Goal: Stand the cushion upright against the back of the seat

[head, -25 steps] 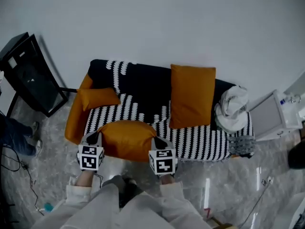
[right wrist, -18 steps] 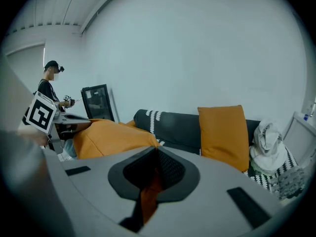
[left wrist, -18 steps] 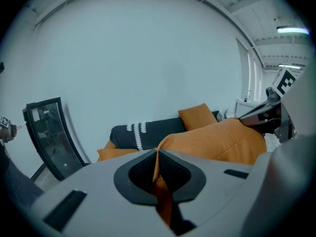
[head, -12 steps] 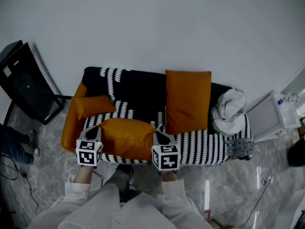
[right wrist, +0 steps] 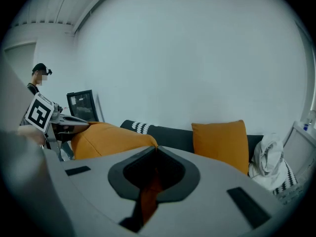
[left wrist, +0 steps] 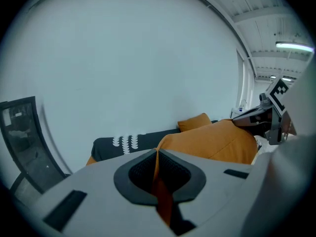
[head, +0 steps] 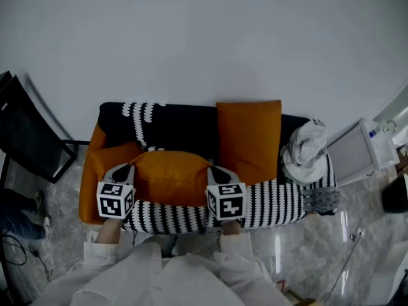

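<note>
I hold an orange cushion (head: 171,177) by its two side edges above the striped seat of the sofa (head: 274,203), near the dark backrest (head: 185,123). My left gripper (head: 129,169) is shut on the cushion's left edge, and my right gripper (head: 212,171) is shut on its right edge. In the left gripper view orange fabric is pinched between the jaws of the left gripper (left wrist: 157,152), and the cushion (left wrist: 212,142) bulges away to the right. The right gripper (right wrist: 156,148) pinches fabric the same way, with the cushion (right wrist: 106,139) to its left.
A second orange cushion (head: 248,139) stands upright against the backrest on the right. A smaller orange cushion (head: 102,167) lies at the left armrest. A white cloth bundle (head: 306,146) fills the sofa's right end. A black chair (head: 25,132) and a white box (head: 360,152) flank the sofa.
Both grippers carried the cushion from the seat's front edge back toward the backrest and a little upward. They stayed shut on it throughout.
</note>
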`<state>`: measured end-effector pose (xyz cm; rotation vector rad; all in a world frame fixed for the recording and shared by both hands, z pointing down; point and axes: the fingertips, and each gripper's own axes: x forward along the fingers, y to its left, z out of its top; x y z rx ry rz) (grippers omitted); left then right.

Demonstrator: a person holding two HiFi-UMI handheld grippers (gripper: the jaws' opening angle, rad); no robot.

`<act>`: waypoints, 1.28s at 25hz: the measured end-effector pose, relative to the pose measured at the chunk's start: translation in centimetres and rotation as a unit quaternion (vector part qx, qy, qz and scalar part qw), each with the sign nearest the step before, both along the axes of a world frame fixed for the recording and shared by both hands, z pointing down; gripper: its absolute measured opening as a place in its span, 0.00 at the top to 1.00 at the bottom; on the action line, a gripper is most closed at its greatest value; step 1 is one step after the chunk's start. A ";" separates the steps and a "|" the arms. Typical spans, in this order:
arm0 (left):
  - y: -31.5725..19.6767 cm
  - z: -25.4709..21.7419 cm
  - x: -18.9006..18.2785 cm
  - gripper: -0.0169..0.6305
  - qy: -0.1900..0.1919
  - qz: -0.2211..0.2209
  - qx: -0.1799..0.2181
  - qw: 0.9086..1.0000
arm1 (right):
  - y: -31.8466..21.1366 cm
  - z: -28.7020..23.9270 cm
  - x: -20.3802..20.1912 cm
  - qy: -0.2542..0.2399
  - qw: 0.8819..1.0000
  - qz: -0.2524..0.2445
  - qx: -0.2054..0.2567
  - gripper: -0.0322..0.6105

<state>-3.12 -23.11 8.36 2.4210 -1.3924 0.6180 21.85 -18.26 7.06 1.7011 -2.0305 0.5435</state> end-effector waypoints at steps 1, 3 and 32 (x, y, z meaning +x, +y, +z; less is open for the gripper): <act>-0.9 0.0 0.2 0.95 -0.001 0.006 -0.005 1.000 | -0.9 0.1 0.3 0.001 1.000 0.002 -0.005 0.92; -2.9 0.2 0.8 0.95 -0.006 0.018 -0.017 1.000 | -2.8 0.3 0.8 0.003 1.000 0.007 -0.017 0.92; -23.8 5.6 6.0 0.95 0.002 0.094 -0.105 0.990 | -24.3 5.3 5.6 0.064 0.991 0.054 -0.101 0.92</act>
